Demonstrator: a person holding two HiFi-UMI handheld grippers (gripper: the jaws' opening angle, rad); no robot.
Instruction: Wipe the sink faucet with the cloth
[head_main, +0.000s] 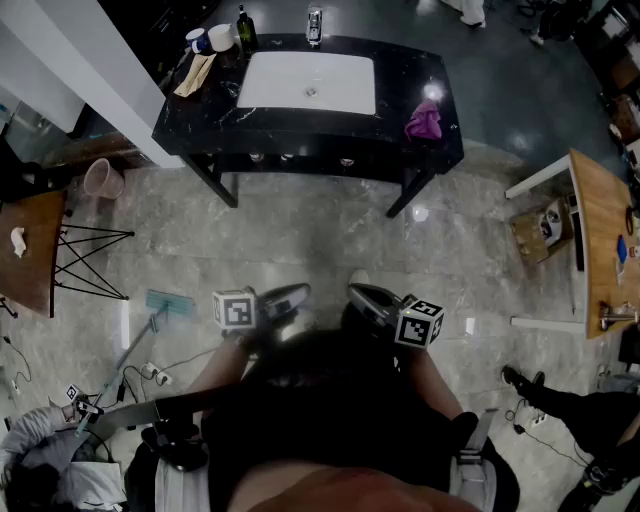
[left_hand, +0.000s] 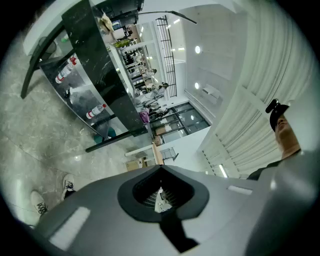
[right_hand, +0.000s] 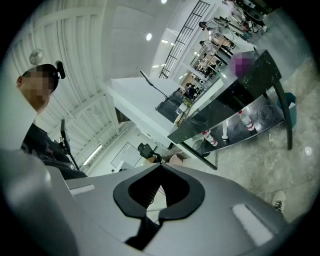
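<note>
A black marble counter (head_main: 200, 120) with a white sink (head_main: 310, 82) stands far ahead of me. The chrome faucet (head_main: 314, 25) rises behind the basin. A purple cloth (head_main: 424, 120) lies crumpled on the counter's right end; it also shows small in the left gripper view (left_hand: 144, 116) and in the right gripper view (right_hand: 243, 64). My left gripper (head_main: 298, 294) and right gripper (head_main: 358, 294) are held side by side close to my body, well short of the counter. Both are shut with nothing between their jaws, as seen for the left (left_hand: 160, 168) and the right (right_hand: 161, 165).
Bottles and cups (head_main: 220, 38) and a tan rag (head_main: 194, 75) sit at the counter's back left. A wooden table (head_main: 600, 240) and a cardboard box (head_main: 535, 230) stand at the right. A pink bucket (head_main: 102, 178), a small table (head_main: 30, 250) and a mop (head_main: 150, 320) are at the left.
</note>
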